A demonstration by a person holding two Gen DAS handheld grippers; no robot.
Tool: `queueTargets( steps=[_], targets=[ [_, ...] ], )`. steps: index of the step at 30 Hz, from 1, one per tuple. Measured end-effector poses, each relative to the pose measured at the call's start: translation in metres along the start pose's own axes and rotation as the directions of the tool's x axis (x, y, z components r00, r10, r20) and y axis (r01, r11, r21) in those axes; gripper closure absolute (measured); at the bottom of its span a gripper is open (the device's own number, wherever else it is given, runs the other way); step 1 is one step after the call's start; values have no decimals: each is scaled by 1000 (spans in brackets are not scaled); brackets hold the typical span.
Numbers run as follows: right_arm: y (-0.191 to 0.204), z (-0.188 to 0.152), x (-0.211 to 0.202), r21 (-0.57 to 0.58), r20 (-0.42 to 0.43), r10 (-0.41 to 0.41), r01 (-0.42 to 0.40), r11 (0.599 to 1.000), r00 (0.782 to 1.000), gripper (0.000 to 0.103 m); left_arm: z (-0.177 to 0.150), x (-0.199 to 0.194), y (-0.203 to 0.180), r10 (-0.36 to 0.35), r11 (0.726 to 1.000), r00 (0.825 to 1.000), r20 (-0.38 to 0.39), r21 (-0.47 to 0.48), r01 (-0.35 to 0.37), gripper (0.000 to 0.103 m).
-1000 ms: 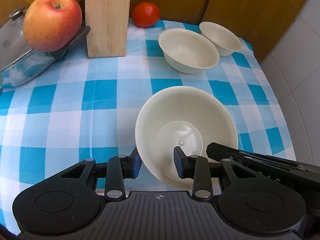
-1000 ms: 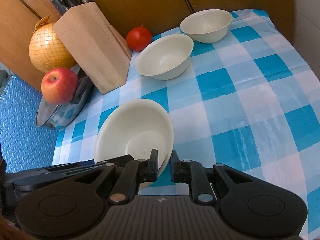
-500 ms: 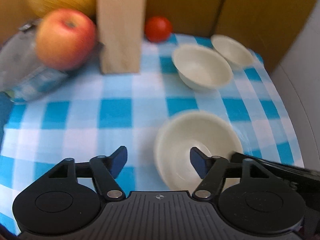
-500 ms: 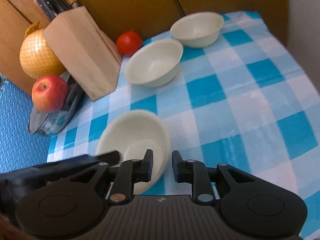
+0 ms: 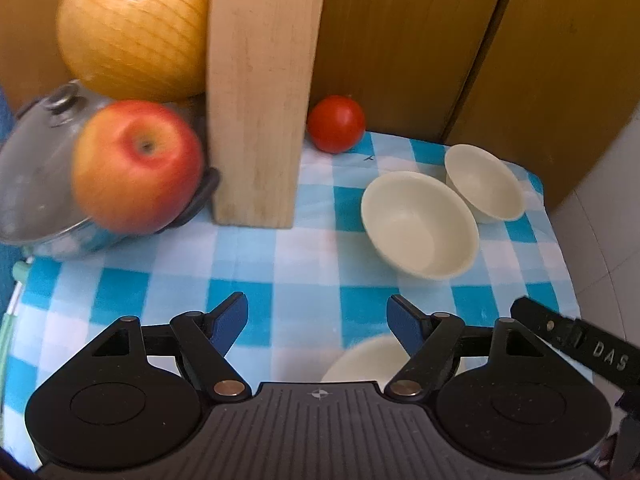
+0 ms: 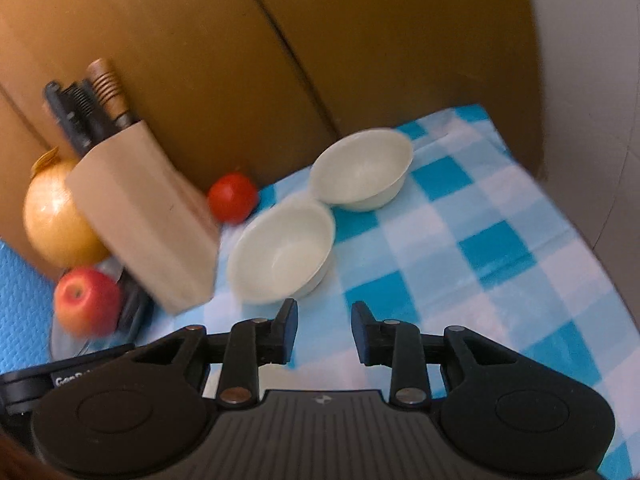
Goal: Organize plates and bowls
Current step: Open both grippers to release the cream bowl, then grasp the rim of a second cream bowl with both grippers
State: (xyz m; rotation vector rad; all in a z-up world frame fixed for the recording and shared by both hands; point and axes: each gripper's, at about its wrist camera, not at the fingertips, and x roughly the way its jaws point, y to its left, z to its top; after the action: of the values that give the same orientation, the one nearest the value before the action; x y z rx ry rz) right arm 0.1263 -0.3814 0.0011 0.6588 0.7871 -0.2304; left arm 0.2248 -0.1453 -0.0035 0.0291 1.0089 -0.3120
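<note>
Three cream bowls stand on the blue-checked tablecloth (image 5: 308,264). The nearest bowl (image 5: 360,360) shows only its rim, low in the left wrist view, just under my left gripper's right finger. My left gripper (image 5: 317,316) hangs above it with its jaws wide and still opening, and nothing is pressed between the pads. A middle bowl (image 5: 420,224) (image 6: 284,252) and a far bowl (image 5: 484,182) (image 6: 362,168) sit side by side near the back right. My right gripper (image 6: 324,326) is also opening, with only cloth between its fingers. The nearest bowl is hidden in the right wrist view.
A wooden knife block (image 5: 260,92) (image 6: 144,232) stands at the back left beside a tomato (image 5: 336,124). An apple (image 5: 136,164) rests on a lidded pot (image 5: 32,184), with a netted yellow fruit (image 5: 132,24) behind. Wooden doors (image 6: 280,60) close the back, and the table ends at the right.
Both grippers let go of the nearest bowl's rim, opened, and drew back and upward. The bowl stays on the cloth and has slipped towards the bottom of the left view.
</note>
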Motion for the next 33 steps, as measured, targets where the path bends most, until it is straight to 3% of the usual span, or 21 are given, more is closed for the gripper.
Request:
queueTargets(
  steps=[10,16,24,26,30,33],
  targets=[
    [-4,28,45,71,-6,24,-24,997,1000,74,27,43,-8,-32,997,999,-23,-65,31,17],
    [-8,32,66,75,-26,21,-19,997,999,74,34,63,-21,-16,1000,999,-29,-21,15,19],
    [-10,39,85,82,-46,34,-31,996,998,74,38,85,-27,-11,1000,998,-65,4,11,38],
    [-8,39,91,78,-57,40,-36,996,998,75,39,90,-25,-9,1000,997,-75,-2,8,39],
    [-8,38,100,88,-81,57,-50,995,995,88,38,98,-23,-4,1000,995,-102,3,4,49],
    [-11,36,104,100,-104,73,-62,993,992,91,37,99,-22,-37,999,993,-112,5,38,60]
  ],
)
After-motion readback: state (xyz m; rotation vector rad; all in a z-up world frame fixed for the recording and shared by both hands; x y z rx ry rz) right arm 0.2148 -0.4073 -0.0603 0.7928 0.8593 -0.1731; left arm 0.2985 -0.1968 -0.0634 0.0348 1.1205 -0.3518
